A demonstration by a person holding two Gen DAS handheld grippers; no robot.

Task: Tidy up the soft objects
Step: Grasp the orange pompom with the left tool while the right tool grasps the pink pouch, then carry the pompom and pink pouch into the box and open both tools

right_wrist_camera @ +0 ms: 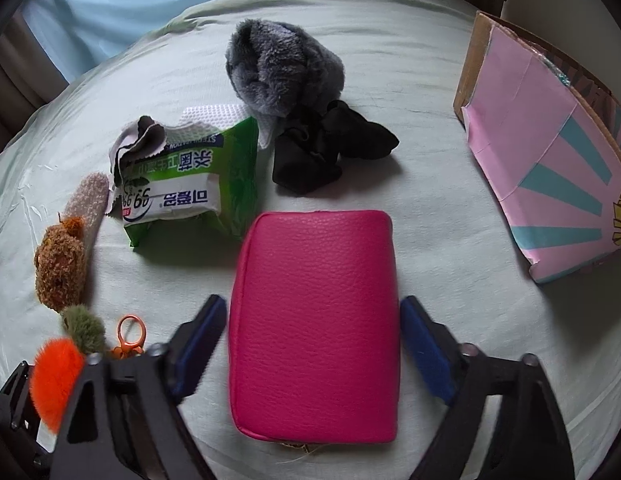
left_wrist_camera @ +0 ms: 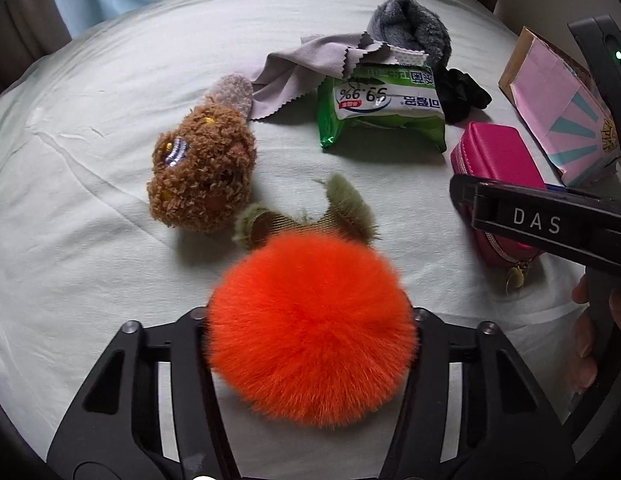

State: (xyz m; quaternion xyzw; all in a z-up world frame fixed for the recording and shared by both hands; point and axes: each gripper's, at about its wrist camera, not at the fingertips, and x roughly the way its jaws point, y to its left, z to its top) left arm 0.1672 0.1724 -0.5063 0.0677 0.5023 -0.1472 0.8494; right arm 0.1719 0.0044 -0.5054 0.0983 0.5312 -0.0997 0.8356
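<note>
Left gripper: your jaws sit on either side of the orange pom-pom, its fur pressing against both. It looks held, though the fur hides the contact. Its green leaf tuft points ahead of the jaws.
Right gripper: jaws spread wide, the pink zip pouch lying flat between them with a gap on each side. The blue pads are not touching it.
Surface: a pale bed sheet, soft and wrinkled.
Step in hand: likely closing on the pouch. Lower until the pads straddle its long edges, then squeeze evenly so it does not skew.
Ahead of the right jaws: black cloth, grey fuzzy item, wet wipes pack ahead-left, cardboard box to the right.
Caution: keep the left grip gentle; fur slips easily.
</note>
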